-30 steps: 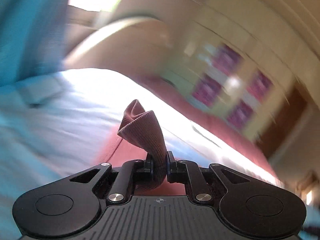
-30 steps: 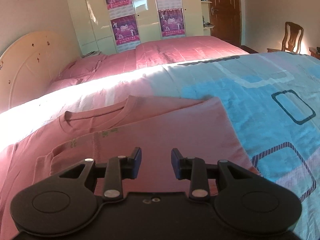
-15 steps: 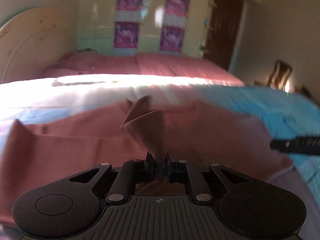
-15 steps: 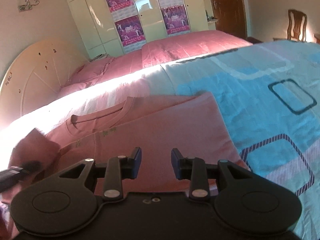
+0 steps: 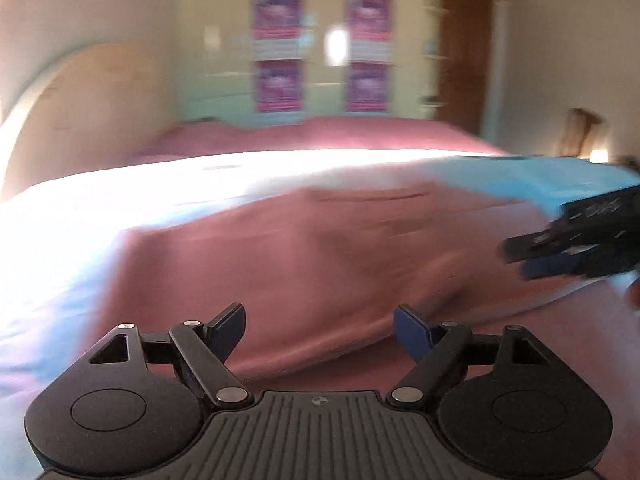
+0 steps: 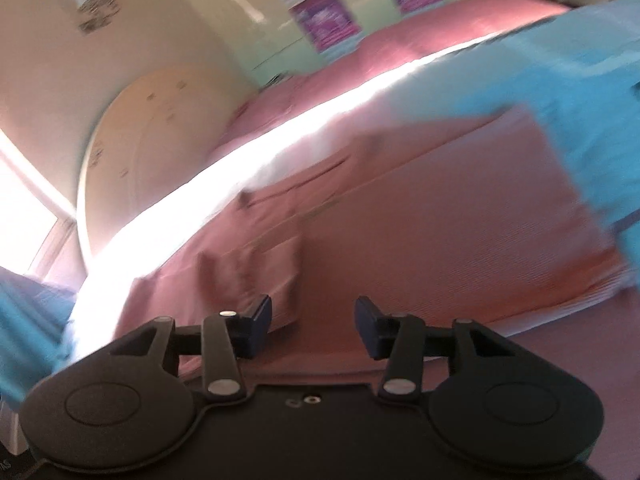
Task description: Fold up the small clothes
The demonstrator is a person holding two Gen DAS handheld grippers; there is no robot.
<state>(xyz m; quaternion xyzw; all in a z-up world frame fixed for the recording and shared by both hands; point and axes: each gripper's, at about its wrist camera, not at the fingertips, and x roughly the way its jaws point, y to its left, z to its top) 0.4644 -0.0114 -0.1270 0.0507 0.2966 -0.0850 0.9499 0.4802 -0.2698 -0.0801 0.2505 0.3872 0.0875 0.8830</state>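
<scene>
Pink shirt [image 5: 320,248] lies part-folded across bed [image 5: 60,240] nr its sunlit far edge, L gripper [image 5: 320,328] just opened wide w/ nothing between jaws, R gripper [image 6: 314,320] also opening, empty.

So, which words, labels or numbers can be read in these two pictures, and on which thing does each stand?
None can be read with certainty.
Posters on the wardrobe: print too blurred.
Right gripper, light marking on its black body, seen from the left wrist: smeared, unreadable.
Pink T-shirt: no print visible.
Left gripper: only a small round mark, no text.
</scene>
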